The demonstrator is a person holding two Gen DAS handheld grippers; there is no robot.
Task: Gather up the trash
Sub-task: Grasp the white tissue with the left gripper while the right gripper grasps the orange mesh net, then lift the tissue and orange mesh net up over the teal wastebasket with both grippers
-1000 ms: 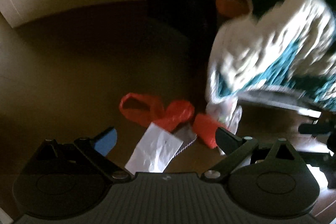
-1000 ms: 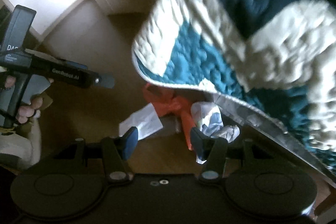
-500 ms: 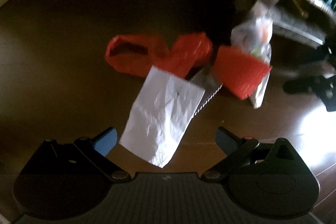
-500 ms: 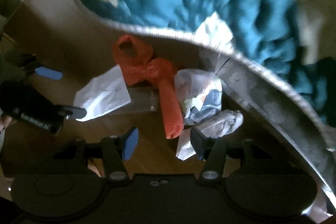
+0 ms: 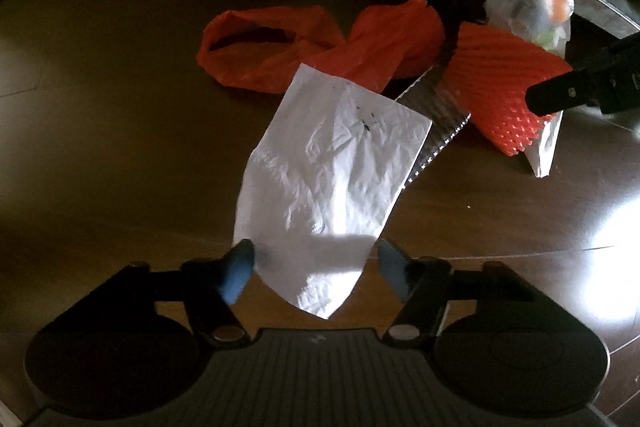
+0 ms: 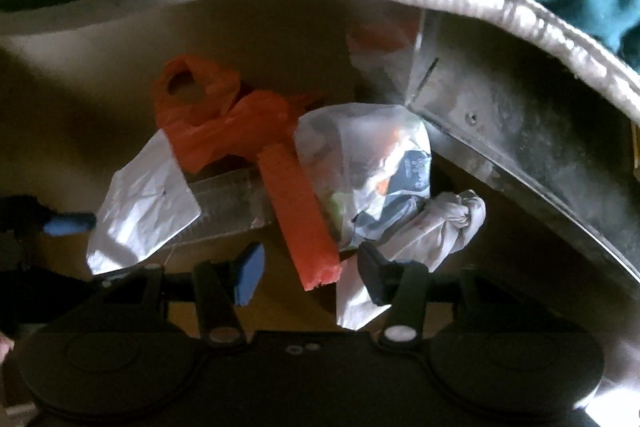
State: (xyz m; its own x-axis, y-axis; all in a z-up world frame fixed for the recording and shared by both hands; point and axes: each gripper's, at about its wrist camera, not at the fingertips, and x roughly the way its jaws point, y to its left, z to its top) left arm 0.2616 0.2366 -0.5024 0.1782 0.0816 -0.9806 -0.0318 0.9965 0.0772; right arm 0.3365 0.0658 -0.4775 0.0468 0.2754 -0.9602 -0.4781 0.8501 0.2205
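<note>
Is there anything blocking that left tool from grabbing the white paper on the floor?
Nothing visible does. The white paper lies on top of the pile, its near end already between the left tool's closing jaws, which don't yet press it. The red bag lies beyond.

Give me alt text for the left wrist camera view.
The left gripper points down at a dark floor, its jaws closing around the near end of a crumpled white paper. Beyond lie a red plastic bag and orange foam netting.

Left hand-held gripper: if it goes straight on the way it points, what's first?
Likely the white paper sheet: its near end lies between the closing left hand-held gripper jaws. Depth unclear.
</note>
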